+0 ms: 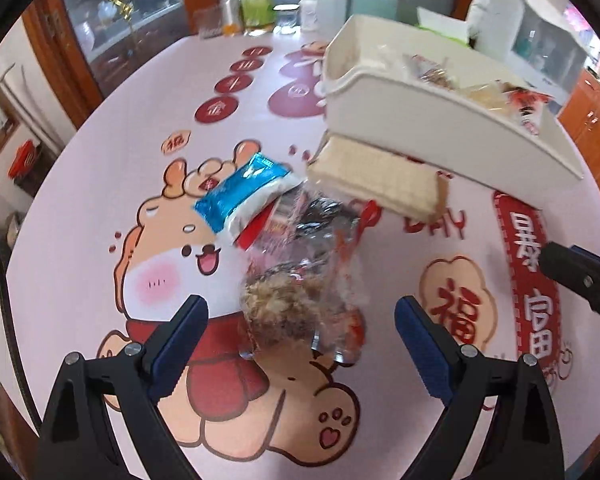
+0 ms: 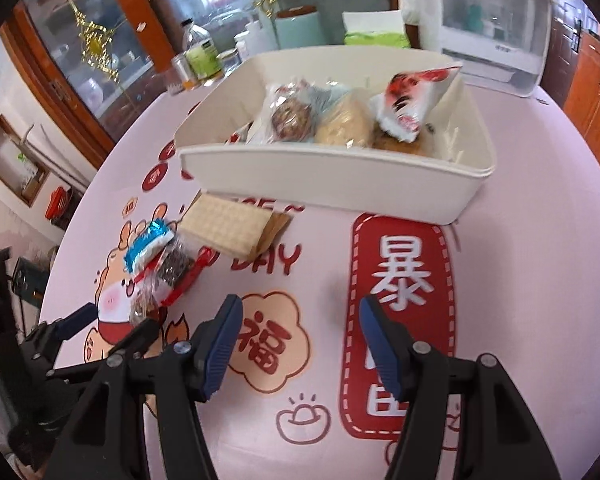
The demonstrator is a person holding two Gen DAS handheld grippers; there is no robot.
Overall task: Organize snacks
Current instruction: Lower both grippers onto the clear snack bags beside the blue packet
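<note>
Cream plastic bin (image 2: 340,184) holding wrapped snacks (image 2: 412,108) is set mid-table; a wafer pack (image 2: 228,226) and blue packet (image 1: 240,188) lie beside it. Left gripper (image 1: 300,316) and right gripper (image 2: 300,320) are held released, nothing grasped.

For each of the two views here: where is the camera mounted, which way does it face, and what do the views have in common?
Left wrist: on the left gripper, angled down at loose snack packets; its open fingers show, the right gripper at the right edge.
Right wrist: on the right gripper, angled down toward the white bin; its open, empty fingers show, the left gripper lower left.
Shared: bin, wafer pack, blue packet, printed tablecloth.
</note>
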